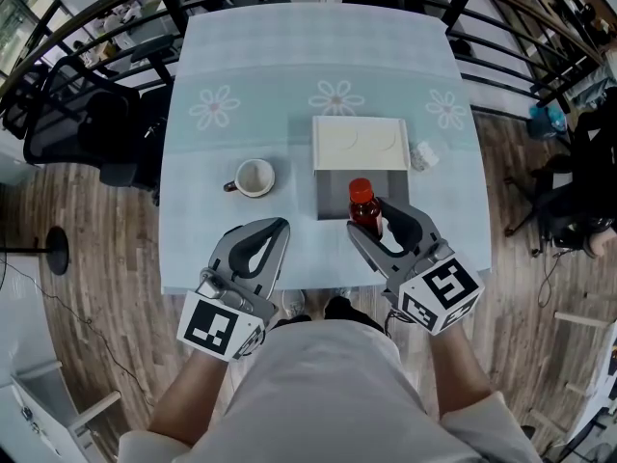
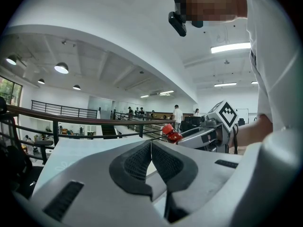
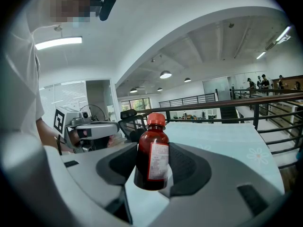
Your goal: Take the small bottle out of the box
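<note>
two grippers show in the head view. the right gripper (image 1: 371, 218) is clamped on the small bottle (image 1: 363, 205), with one jaw on each side of the brown body below the red cap. the left gripper (image 1: 278, 226) is empty, and its jaws are pressed together with no gap.

the bottle stands upright between the right gripper's jaws. in the head view it sits over the near edge of the box (image 1: 323, 199), which lies just ahead of and below that gripper. the lid (image 1: 359, 143) lies flat beyond the box. a cup (image 1: 254, 177) stands ahead of the left gripper, well apart from it.

step in hand, as judged: lift the bottle clear of the box.
- hold the clamp steady, as the pads bear on a smooth round body with a label and it may slip.
- raise it straight up before moving sideways, so the base clears the box wall.
- keep the bottle upright.
- set it on a bare part of the counter (image 1: 241, 85), away from the cup.

limits of view:
- the right gripper's own view does not show the box, so the gap between the bottle base and the box rim cannot be judged.
- the right gripper covers the near right corner of the box.
- a small white object (image 1: 422, 154) beyond the right gripper is too small to identify.
</note>
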Demonstrator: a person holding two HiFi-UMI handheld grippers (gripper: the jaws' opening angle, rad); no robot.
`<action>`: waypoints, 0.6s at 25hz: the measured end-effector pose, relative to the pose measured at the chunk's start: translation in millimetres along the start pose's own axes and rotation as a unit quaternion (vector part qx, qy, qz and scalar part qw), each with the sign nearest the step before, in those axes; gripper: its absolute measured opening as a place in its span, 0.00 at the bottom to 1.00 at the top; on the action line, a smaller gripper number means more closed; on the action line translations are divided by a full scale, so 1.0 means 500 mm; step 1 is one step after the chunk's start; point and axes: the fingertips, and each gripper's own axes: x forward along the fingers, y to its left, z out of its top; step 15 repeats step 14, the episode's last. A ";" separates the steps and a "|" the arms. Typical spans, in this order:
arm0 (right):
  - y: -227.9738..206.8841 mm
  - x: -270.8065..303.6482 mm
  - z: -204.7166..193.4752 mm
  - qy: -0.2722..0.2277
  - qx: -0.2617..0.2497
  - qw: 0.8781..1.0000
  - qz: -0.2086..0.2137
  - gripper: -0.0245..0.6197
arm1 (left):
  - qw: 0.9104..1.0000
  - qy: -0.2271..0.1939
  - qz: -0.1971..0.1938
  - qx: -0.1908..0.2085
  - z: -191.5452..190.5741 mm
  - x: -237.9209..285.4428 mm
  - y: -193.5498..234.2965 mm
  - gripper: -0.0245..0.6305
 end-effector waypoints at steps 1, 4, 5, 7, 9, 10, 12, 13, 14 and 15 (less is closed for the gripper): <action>-0.001 0.000 -0.001 0.000 0.000 1.000 0.000 0.38 | 1.000 0.000 0.000 0.000 -0.001 0.001 0.000 0.07; -0.005 0.001 -0.003 0.003 0.001 1.000 0.000 0.38 | 1.000 0.001 -0.001 -0.001 -0.002 0.006 -0.001 0.07; -0.006 0.001 -0.003 0.003 0.001 1.000 0.000 0.38 | 1.000 0.001 -0.001 -0.001 -0.002 0.007 -0.001 0.07; -0.008 0.001 -0.003 0.004 0.002 1.000 0.000 0.38 | 1.000 0.001 -0.002 -0.002 -0.002 0.009 -0.001 0.07; -0.009 0.003 -0.004 0.004 0.002 1.000 0.001 0.38 | 1.000 0.001 -0.001 -0.002 -0.003 0.010 0.000 0.07; -0.009 0.005 -0.005 0.004 0.002 1.000 0.001 0.38 | 1.000 0.001 -0.001 -0.002 -0.005 0.010 0.002 0.07; -0.010 0.010 -0.006 0.005 0.003 1.000 0.001 0.38 | 1.000 0.003 -0.001 -0.003 -0.008 0.010 0.006 0.07; -0.010 0.012 -0.007 0.006 0.004 1.000 0.000 0.38 | 1.000 0.003 0.000 -0.003 -0.009 0.010 0.008 0.07; -0.011 0.014 -0.008 0.006 0.005 1.000 0.000 0.38 | 1.000 0.003 0.000 -0.003 -0.010 0.010 0.010 0.07; -0.011 0.014 -0.008 0.006 0.005 1.000 0.000 0.38 | 1.000 0.003 0.000 -0.003 -0.010 0.010 0.010 0.07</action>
